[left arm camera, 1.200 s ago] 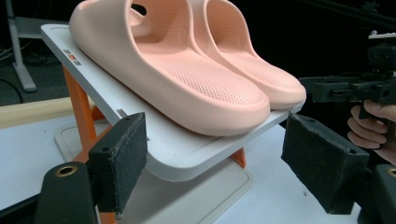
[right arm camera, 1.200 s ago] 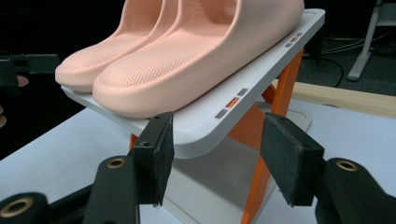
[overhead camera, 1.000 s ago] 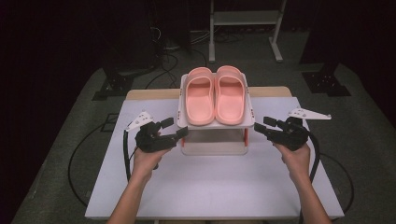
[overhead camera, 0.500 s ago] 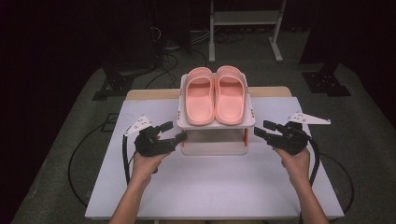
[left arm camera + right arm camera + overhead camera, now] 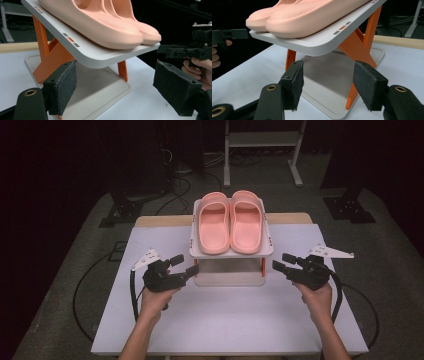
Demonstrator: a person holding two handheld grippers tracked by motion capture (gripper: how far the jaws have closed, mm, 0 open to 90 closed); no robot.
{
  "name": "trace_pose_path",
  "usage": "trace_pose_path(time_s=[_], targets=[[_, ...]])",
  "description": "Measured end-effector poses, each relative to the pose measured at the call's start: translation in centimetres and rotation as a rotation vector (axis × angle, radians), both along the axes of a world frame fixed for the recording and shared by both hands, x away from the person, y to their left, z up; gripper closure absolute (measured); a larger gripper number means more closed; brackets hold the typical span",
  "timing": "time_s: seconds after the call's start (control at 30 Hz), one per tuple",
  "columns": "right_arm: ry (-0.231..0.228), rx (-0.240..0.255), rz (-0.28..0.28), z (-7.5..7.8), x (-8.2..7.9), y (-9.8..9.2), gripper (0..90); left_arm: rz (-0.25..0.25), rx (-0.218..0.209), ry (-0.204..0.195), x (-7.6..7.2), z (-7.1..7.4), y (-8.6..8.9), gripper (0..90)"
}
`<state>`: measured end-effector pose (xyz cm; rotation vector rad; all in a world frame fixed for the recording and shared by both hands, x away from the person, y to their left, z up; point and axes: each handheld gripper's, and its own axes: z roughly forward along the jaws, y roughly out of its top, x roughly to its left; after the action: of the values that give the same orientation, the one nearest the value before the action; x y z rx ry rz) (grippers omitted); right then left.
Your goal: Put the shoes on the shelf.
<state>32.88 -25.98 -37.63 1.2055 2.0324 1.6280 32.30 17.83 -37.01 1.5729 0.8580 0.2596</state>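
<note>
White table (image 5: pixel 230 320): two open, empty grippers, left gripper (image 5: pixel 184 265) and right gripper (image 5: pixel 286 262), flank a rack (image 5: pixel 231 252); a bump could slide its slippers (image 5: pixel 231 221) off.

Light falls from above onto the white table (image 5: pixel 225 315), bright at frame centre; the room around it sinks into black. The rack (image 5: pixel 267 251) shadows its own base. Close jaw pads look soft.

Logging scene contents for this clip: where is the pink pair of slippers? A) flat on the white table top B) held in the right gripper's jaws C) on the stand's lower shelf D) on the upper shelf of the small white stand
D: the slippers lie side by side on the stand's upper shelf, above its orange legs.
</note>
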Motion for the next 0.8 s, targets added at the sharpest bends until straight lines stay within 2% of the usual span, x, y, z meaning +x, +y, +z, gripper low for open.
trace_pose_path(time_s=[0.8], targets=[[0.032,0.013,-0.007,-2.0,-1.0,-1.2,39.0,0.015,0.002,0.022,-0.4,-2.0,1.1,16.4]])
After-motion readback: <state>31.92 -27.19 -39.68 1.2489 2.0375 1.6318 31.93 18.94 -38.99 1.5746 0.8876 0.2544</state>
